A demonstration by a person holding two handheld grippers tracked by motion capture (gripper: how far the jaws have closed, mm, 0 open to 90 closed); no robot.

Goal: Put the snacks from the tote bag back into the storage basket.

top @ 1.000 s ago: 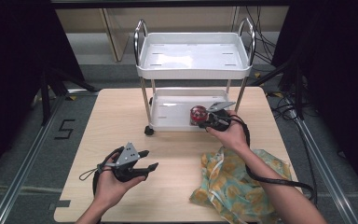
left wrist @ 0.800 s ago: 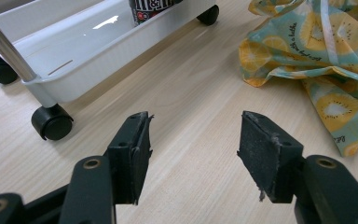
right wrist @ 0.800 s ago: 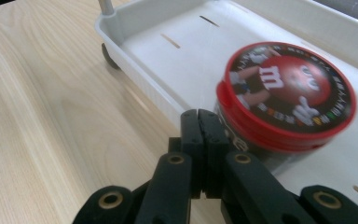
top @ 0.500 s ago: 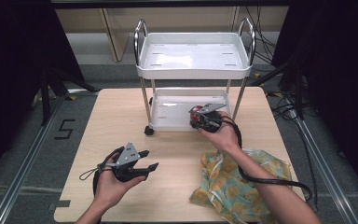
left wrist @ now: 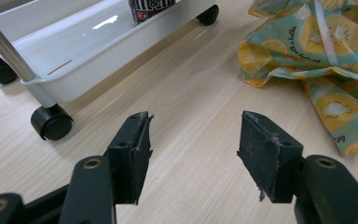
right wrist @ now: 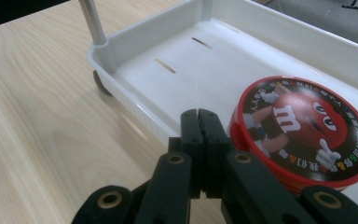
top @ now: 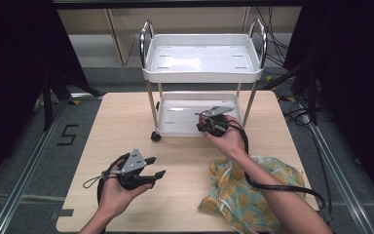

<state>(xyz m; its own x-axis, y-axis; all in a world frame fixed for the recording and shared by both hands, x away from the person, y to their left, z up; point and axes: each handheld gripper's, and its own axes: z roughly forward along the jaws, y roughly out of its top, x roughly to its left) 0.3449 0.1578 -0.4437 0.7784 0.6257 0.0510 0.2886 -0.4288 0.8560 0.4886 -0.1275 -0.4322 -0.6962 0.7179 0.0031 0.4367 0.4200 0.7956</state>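
Note:
A round red M&M's tin (right wrist: 303, 128) sits in the lower tray (right wrist: 223, 60) of a small white two-tier cart (top: 202, 73). My right gripper (right wrist: 199, 114) is shut with nothing between its jaws, and its tips rest against the tin's left side at the tray's front wall. In the high view the right gripper (top: 205, 121) covers most of the tin. My left gripper (top: 156, 166) hovers over the table's front left, open and empty. In its own view the left gripper (left wrist: 193, 140) faces the cart's wheel (left wrist: 51, 122) and the tin's base (left wrist: 151, 8).
A crumpled cloth (top: 253, 190) printed with fruit slices lies at the table's front right, under the right forearm, and the cloth (left wrist: 317, 60) is also ahead of the left gripper. The cart's top tray (top: 202, 58) stands on chrome posts. Bare wooden table (top: 112, 126) spreads to the cart's left.
My right gripper has slid left along the lower tray's front, over the tin that earlier showed beside it. The left gripper has stayed where it was.

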